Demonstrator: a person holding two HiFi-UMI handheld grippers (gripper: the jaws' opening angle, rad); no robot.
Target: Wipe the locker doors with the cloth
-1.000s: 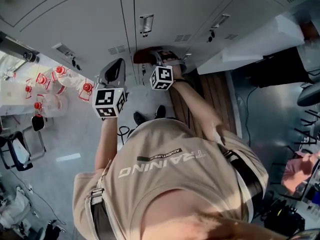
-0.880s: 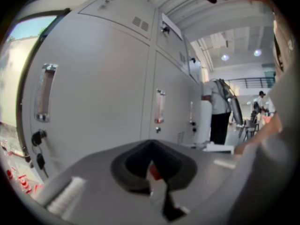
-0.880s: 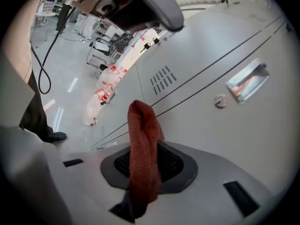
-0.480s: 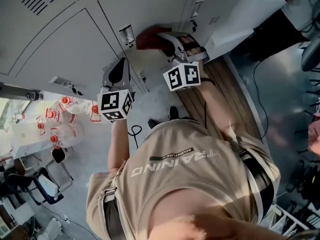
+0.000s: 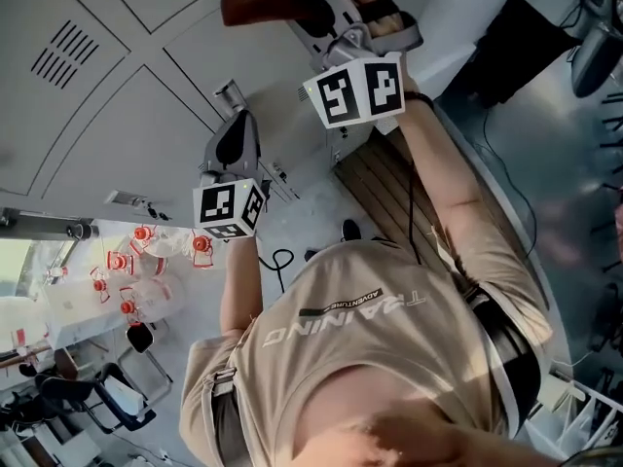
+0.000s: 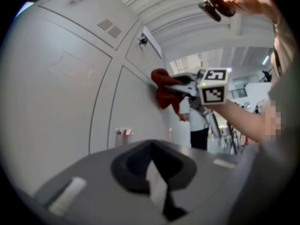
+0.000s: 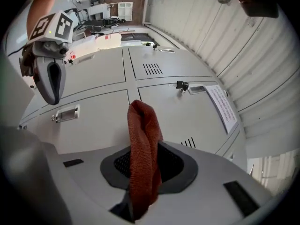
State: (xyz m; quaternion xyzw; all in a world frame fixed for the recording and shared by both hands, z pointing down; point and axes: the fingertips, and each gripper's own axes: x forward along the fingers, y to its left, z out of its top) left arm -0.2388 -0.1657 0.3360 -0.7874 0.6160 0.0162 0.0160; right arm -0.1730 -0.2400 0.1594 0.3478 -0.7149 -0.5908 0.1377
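- The cloth [image 7: 143, 139], rust red, is clenched between the jaws of your right gripper [image 7: 144, 172]. A folded loop of it stands up past the jaw tips.
- In the left gripper view the cloth lies against a locker door [image 6: 136, 111], right at a seam between doors, with the right gripper behind it.
- In the head view the cloth sits at the very top edge. Your right arm is stretched up to it, the marker cube [image 5: 355, 90] just below the jaws.
- Your left gripper [image 5: 237, 129] hangs lower and to the left, well apart from the cloth. Its jaws are closed together with nothing between them, and they point at the doors without touching.
- The doors are pale grey. One ahead of the right gripper has a vent [image 7: 152, 68], and the one beside it carries a paper notice [image 7: 224, 108].
- A recessed handle [image 7: 65, 114] shows on the lower door to the left.
- Down on the floor by the lockers stand clear bottles [image 5: 131, 266] with red caps.
- A slatted wooden bench [image 5: 384, 178] runs along below your right arm.
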